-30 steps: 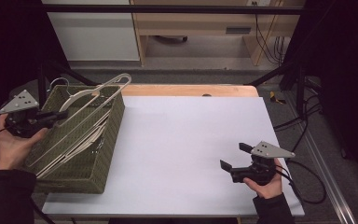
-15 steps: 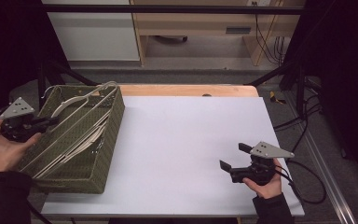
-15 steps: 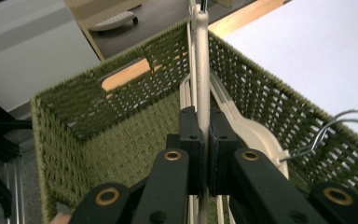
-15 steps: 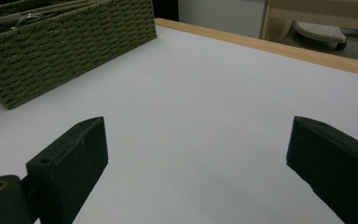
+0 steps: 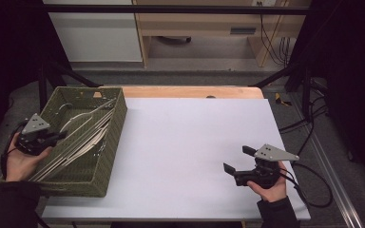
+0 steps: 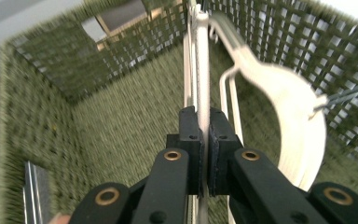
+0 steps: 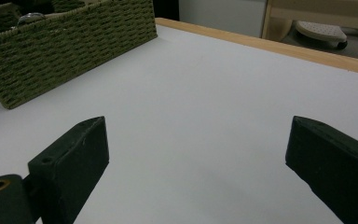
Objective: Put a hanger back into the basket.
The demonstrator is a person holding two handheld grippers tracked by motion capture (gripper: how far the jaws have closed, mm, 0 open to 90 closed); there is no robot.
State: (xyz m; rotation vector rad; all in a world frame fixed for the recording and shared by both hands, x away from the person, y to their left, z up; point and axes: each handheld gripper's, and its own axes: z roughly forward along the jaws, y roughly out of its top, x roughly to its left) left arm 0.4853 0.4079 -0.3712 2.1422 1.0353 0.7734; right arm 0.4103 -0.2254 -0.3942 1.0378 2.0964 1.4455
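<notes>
A green woven rectangular basket [image 5: 108, 142] sits at the bench's [image 5: 190, 142] nine-o'clock edge, holding a bundle of cream-coloured clothes hangers [image 5: 83, 137]. The left tool [image 6: 204, 140], inside the basket, has its jaws clamped tight on one thin cream hanger bar [image 6: 201, 70]. The right tool [image 5: 239, 164] rests at about four o'clock, jaws spread wide and empty. Between them the white bench top lies open. No writing can be read.

Left tongs [image 5: 59, 136] lowered clamped hanger [image 5: 83, 137]; basket [image 5: 109, 156] now flat.
</notes>
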